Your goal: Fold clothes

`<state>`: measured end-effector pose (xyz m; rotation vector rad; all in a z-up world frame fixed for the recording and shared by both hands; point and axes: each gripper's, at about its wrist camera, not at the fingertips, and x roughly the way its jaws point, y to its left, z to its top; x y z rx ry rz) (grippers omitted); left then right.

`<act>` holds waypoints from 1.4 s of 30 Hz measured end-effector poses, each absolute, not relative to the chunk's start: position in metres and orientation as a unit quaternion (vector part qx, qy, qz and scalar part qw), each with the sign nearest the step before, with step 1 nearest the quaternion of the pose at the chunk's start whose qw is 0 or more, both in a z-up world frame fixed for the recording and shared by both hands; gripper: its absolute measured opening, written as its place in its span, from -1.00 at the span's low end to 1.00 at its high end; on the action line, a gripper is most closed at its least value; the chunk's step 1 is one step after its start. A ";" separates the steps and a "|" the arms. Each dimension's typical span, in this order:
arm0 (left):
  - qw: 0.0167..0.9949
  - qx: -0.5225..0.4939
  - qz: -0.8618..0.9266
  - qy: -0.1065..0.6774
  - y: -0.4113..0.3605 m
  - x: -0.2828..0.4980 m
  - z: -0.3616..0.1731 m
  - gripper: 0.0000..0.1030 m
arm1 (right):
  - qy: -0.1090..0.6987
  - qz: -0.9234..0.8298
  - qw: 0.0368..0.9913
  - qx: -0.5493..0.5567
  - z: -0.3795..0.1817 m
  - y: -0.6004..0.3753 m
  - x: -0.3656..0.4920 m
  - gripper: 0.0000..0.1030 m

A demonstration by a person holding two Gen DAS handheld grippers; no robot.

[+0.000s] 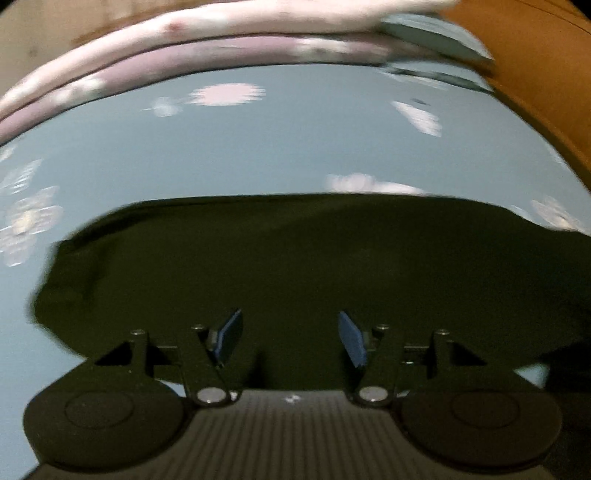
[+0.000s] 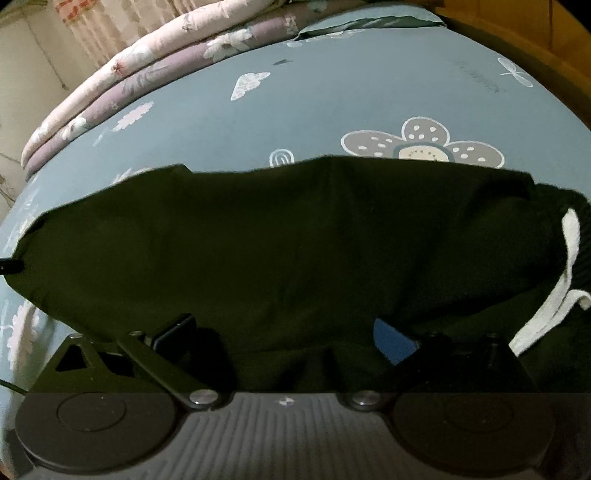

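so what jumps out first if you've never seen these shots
A dark garment sprawls across the middle of a blue floral bedsheet, a white strip at its right end. Folded pink and purple quilts lie along the far edge, and the right gripper gapes wide over the cloth.

Both views are dim and indoor-lit, with soft light and no glare. The left wrist view is smeared by motion blur: the printed flowers on the blue bedsheet (image 1: 295, 140) streak sideways and the folded quilt (image 1: 184, 33) along its far edge loses detail. The right wrist view is sharp, its prints crisp. The dark garment (image 2: 288, 240) reads almost black, its folds barely showing. Fisheye distortion bows the bed's edges, and the corners fall to black.
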<state>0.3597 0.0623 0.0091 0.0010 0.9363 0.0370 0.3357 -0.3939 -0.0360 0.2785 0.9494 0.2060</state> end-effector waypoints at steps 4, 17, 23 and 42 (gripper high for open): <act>0.895 -0.001 0.091 0.437 0.130 0.364 0.010 0.09 | 0.436 0.100 0.884 0.137 -0.014 -0.392 0.330 1.00; 0.916 -0.046 0.120 0.381 0.298 0.401 -0.015 -0.02 | 0.421 0.017 0.902 0.090 0.038 -0.341 0.288 1.00; 0.922 -0.051 0.022 0.383 0.319 0.421 -0.056 -0.01 | 0.414 -0.007 0.908 0.060 0.062 -0.299 0.265 1.00; 0.933 0.067 -0.076 0.345 0.294 0.427 -0.045 -0.56 | 0.400 0.042 0.914 -0.050 0.090 -0.195 0.297 0.92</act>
